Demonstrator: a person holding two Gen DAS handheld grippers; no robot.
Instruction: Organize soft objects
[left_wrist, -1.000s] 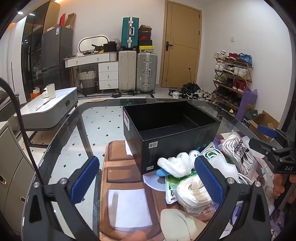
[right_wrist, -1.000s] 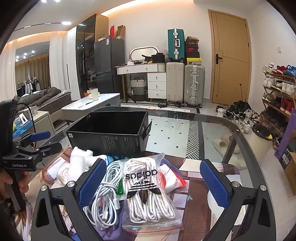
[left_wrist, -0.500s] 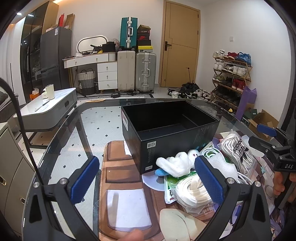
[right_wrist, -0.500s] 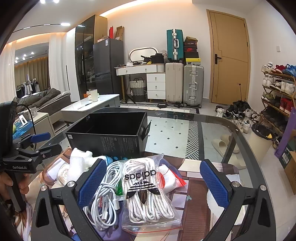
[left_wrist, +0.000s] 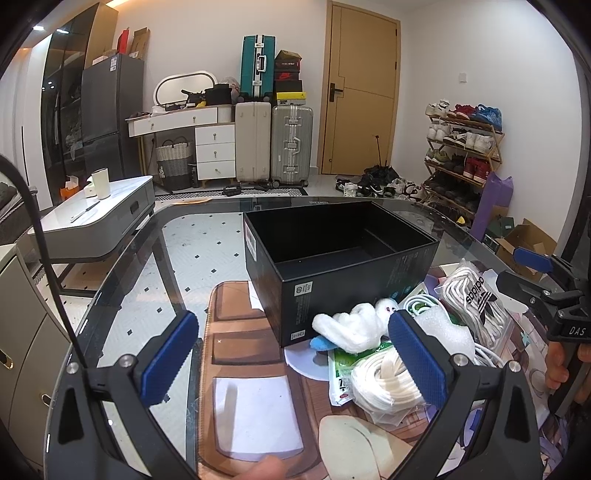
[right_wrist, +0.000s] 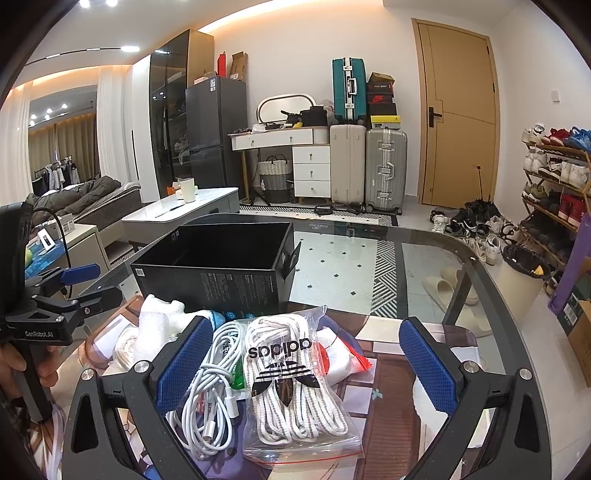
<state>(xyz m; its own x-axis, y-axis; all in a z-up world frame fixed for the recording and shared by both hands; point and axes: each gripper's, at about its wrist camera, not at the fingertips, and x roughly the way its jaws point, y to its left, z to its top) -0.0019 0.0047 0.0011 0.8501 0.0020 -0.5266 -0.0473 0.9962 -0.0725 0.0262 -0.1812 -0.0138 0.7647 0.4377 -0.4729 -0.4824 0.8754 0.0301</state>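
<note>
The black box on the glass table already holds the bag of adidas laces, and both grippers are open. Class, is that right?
Not quite. The black box is empty, as the left wrist view shows; the bag of adidas laces lies on the table in front of it. The left gripper and right gripper are indeed open.

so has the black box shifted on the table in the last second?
No. In the left wrist view the black box sits at the same spot against the brown mat and the table's far rim; the slight drift is camera motion.

Three suitcases stand beside the wooden door — shoe rack along the right wall.
</note>
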